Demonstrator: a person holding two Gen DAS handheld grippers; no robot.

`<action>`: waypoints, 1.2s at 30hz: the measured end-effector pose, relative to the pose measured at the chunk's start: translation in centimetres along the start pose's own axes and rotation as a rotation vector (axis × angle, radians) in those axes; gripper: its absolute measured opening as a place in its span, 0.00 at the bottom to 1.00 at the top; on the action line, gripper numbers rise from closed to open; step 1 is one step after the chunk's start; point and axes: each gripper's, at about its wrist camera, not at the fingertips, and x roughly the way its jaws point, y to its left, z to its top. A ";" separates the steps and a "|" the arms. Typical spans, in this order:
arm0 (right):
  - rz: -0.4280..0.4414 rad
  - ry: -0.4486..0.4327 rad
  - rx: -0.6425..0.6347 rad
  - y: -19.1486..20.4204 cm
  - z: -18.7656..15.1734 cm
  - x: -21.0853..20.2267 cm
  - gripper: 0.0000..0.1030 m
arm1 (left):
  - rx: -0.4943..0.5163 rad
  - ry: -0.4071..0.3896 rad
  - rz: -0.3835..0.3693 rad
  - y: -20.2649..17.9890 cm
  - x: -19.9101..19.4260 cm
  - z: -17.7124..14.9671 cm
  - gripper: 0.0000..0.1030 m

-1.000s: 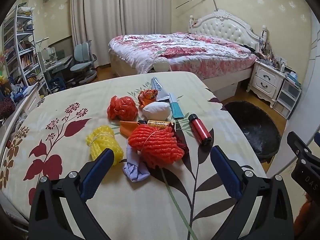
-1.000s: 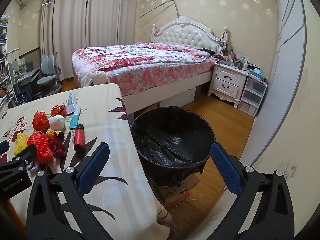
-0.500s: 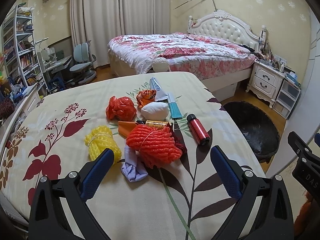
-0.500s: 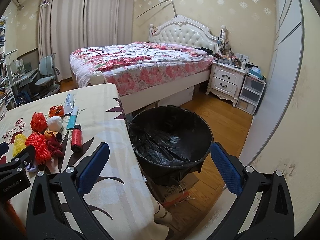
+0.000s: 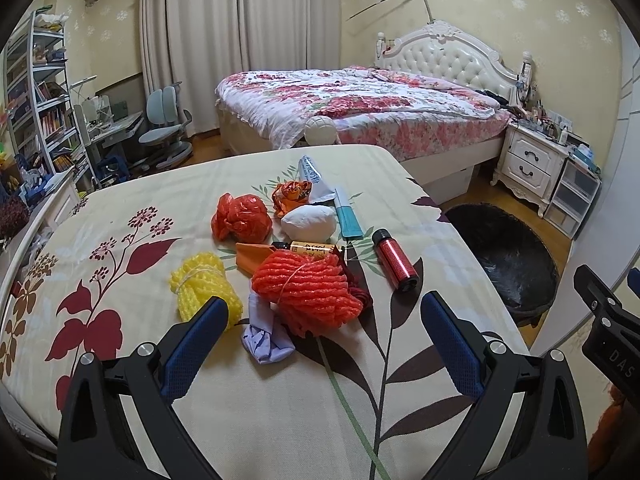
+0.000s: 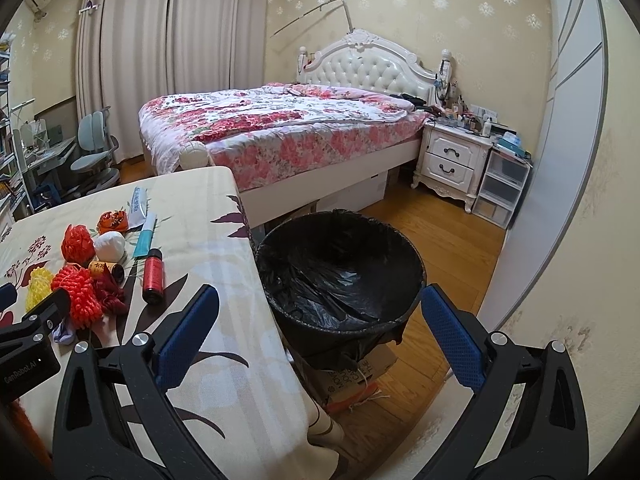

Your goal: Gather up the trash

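Both claws are spread wide and hold nothing. From the left wrist view, the left gripper [image 5: 320, 320] has its blue pads [image 5: 196, 344] apart above the near part of the table [image 5: 120, 208], and the trash pile lies just beyond them. Compared with one second before, the pile has slid a little toward 7 o'clock in the frame, so the camera has moved slightly; nothing on the cloth has changed place. The orange foam net [image 5: 306, 292] is at the middle, with the yellow foam net [image 5: 204, 292] at its 9 o'clock and a lilac crumpled piece [image 5: 264, 336] touching it at 7 o'clock. At 11 o'clock is a red plastic bag [image 5: 240, 220], at 12 o'clock a white paper ball [image 5: 308, 224], and at 2 o'clock a red bottle [image 5: 394, 260] lies on its side, apart from the net.

From the right wrist view, the right gripper [image 6: 320, 328] is open too, hanging over the trash bin [image 6: 340, 276] beside the table edge. The bin has shifted a little toward 9 o'clock against the earlier frame. It is lined with a black bag; inside I see only folds of the liner, and it seems empty, though the dark bottom is hard to read. The pile lies at 9 o'clock on the table.
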 end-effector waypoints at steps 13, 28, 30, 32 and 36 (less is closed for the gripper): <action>-0.001 0.002 0.003 -0.2 -0.1 0.0 0.96 | 0.002 0.005 -0.006 -0.3 0.1 -0.2 0.94; -0.001 0.004 0.004 -0.3 -0.1 0.0 0.96 | 0.003 0.003 -0.009 -0.3 0.1 -0.3 0.94; -0.003 0.004 0.005 -0.3 -0.2 0.1 0.96 | 0.003 0.004 -0.009 -0.4 0.2 -0.3 0.94; -0.002 0.005 0.004 -0.3 -0.2 0.1 0.96 | 0.004 0.005 -0.008 -0.4 0.2 -0.4 0.94; -0.001 0.007 0.005 -0.3 -0.2 0.1 0.96 | 0.000 0.009 -0.009 -0.5 0.2 -0.4 0.94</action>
